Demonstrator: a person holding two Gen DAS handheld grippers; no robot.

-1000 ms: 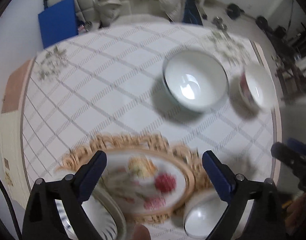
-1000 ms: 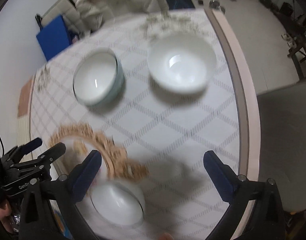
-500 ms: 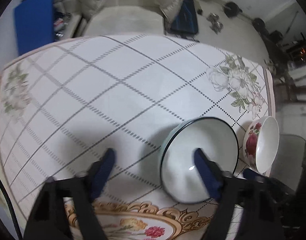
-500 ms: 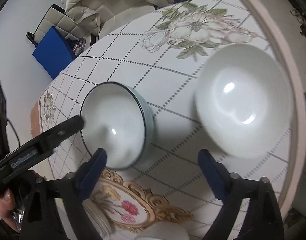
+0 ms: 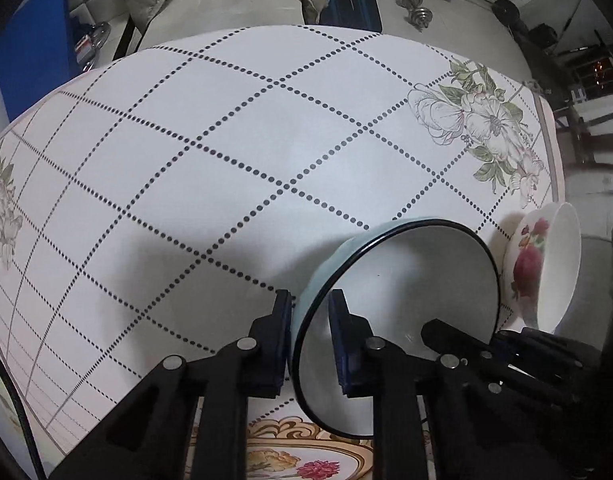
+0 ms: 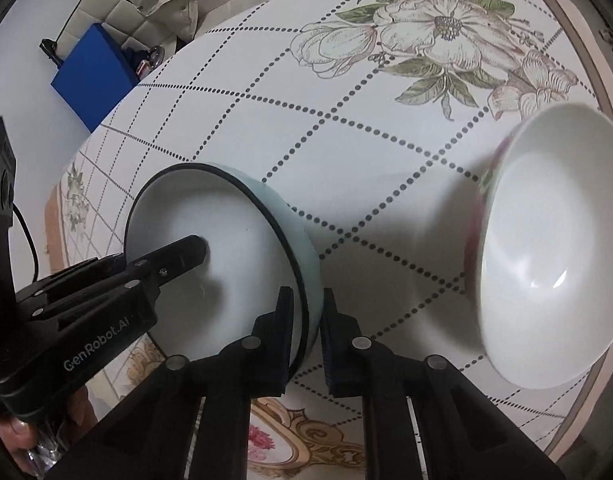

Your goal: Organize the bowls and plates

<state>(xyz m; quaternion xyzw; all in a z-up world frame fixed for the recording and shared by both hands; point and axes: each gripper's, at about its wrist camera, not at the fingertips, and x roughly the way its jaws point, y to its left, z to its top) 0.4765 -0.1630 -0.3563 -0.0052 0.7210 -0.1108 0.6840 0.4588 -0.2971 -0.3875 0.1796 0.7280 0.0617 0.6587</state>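
A pale blue bowl (image 5: 398,312) with a black rim and white inside was seen between the black, blue-padded fingers of the left gripper (image 5: 309,332). To its right, a white bowl (image 5: 540,268) was painted with red flowers. Beyond, the white tablecloth (image 5: 234,152) was crossed by dotted black diamonds and printed with pale flowers and green leaves.

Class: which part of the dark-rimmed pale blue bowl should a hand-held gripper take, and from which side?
Its rim wall, from above, one finger inside, one outside. The pale blue bowl sits open side up, too wide to span, its wall thin. The right hand-held gripper pinches it so.
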